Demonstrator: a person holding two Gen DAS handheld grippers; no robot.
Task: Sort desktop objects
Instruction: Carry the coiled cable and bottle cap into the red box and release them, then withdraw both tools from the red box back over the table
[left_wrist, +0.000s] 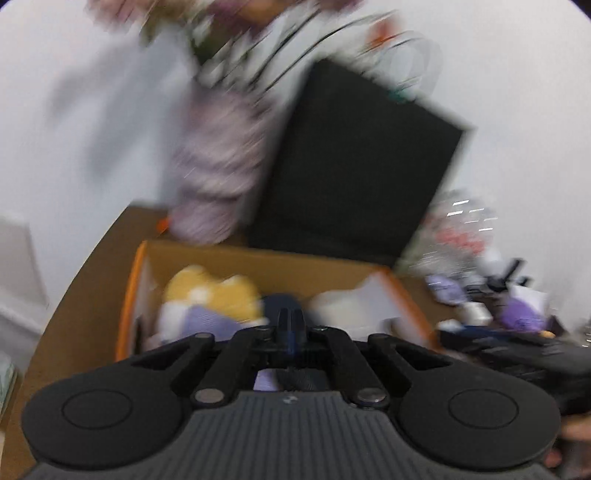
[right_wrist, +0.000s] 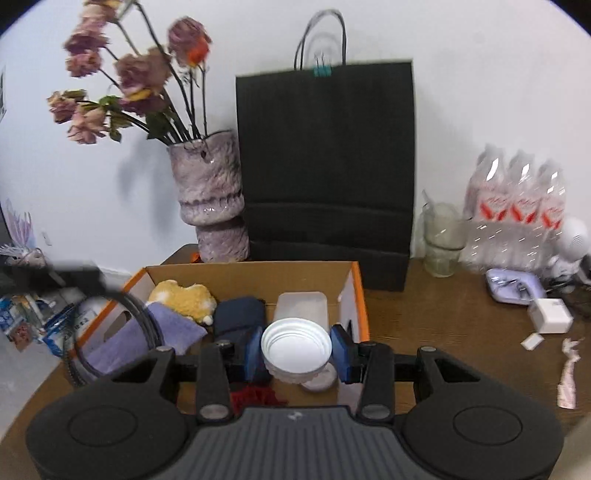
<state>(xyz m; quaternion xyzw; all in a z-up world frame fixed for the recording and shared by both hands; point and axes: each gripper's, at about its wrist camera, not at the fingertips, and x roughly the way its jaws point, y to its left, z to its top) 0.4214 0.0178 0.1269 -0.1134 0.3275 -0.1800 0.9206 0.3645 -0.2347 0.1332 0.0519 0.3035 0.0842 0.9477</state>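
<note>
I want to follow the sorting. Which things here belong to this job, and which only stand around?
Job: cardboard box; white jar gripped by right gripper; plush toy; white charger.

Standing around: flower vase; black bag; glass; water bottles.
</note>
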